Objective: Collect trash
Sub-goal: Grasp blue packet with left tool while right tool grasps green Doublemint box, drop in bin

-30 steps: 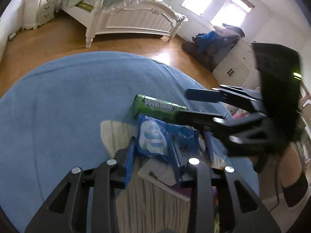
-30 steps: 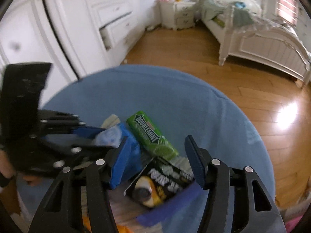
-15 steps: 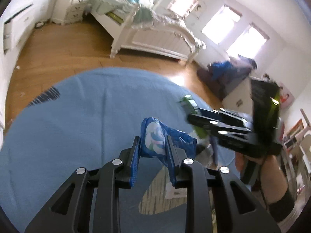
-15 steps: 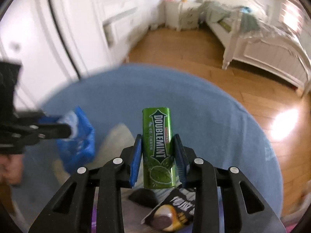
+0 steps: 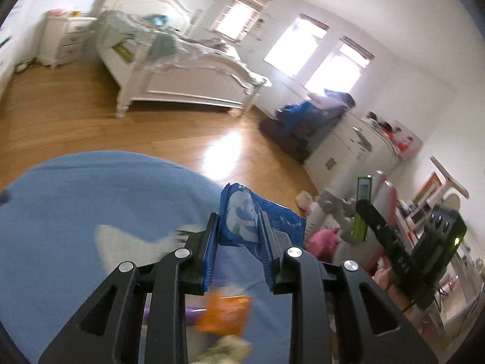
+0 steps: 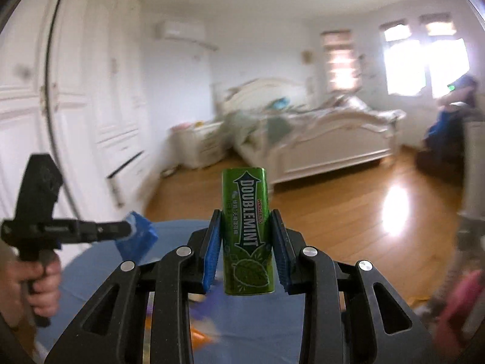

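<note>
My left gripper (image 5: 238, 230) is shut on a blue snack wrapper (image 5: 242, 215) with a white cartoon figure, held above the blue-covered round table (image 5: 75, 200). My right gripper (image 6: 247, 227) is shut on a green Doublemint gum pack (image 6: 247, 230), held upright above the table. In the left wrist view the right gripper (image 5: 368, 212) holds the gum pack (image 5: 362, 209) at the right. In the right wrist view the left gripper (image 6: 127, 230) holds the blue wrapper (image 6: 138, 239) at the left. An orange wrapper (image 5: 224, 312) and other blurred litter lie on the table below.
A white bed (image 5: 182, 72) stands on the wooden floor (image 5: 91, 121) behind the table. White wardrobes (image 6: 60, 121) are at the left, a nightstand (image 5: 66, 39) beside the bed, and a dresser (image 5: 357, 151) and pink items (image 5: 321, 239) at the right.
Both grippers have risen away from the table with their loads and tilted up, so more of the room shows. The right gripper has moved away to the right of the left one.
</note>
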